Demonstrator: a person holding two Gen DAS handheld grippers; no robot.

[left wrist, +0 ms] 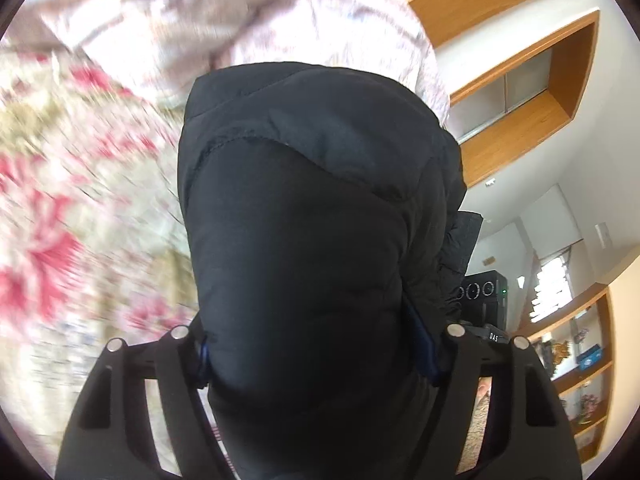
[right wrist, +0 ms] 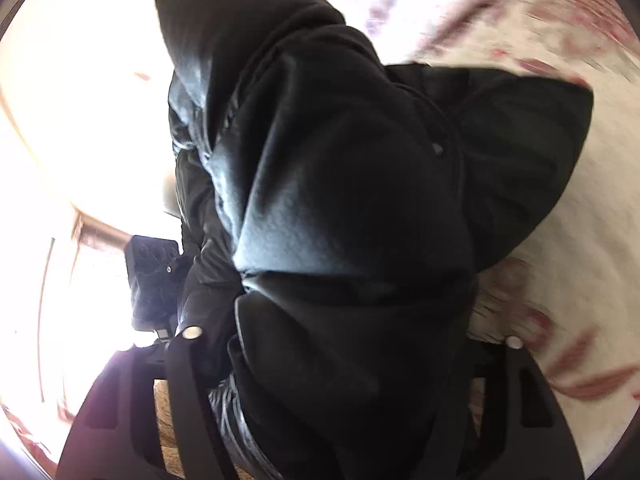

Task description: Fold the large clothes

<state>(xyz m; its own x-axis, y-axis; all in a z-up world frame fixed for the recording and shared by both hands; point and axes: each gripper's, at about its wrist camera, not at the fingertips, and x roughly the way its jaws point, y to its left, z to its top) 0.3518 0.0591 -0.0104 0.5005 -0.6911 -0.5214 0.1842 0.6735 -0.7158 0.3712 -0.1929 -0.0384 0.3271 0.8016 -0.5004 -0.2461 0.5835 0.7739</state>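
Note:
A black puffer jacket [left wrist: 312, 200] fills the middle of the left wrist view, its quilted bulk hanging up and away from my left gripper [left wrist: 316, 344]. The fabric is squeezed between the two blue pads [left wrist: 426, 346], so this gripper is shut on it. In the right wrist view the same jacket [right wrist: 340, 180] bunches in thick folds, one flap spreading right over the bed. My right gripper [right wrist: 352, 340] is shut on a wad of it, which hides the inner faces of its fingers.
A blurred red-flowered bedspread [left wrist: 60, 220] [right wrist: 580, 280] lies under the jacket, with a pale patterned quilt [left wrist: 200, 20] beyond. Wooden wall shelves [left wrist: 520, 92] and a shelf unit [left wrist: 580, 360] stand on the right. A black device with round dials [left wrist: 486, 292] [right wrist: 152, 264] sits beside the jacket.

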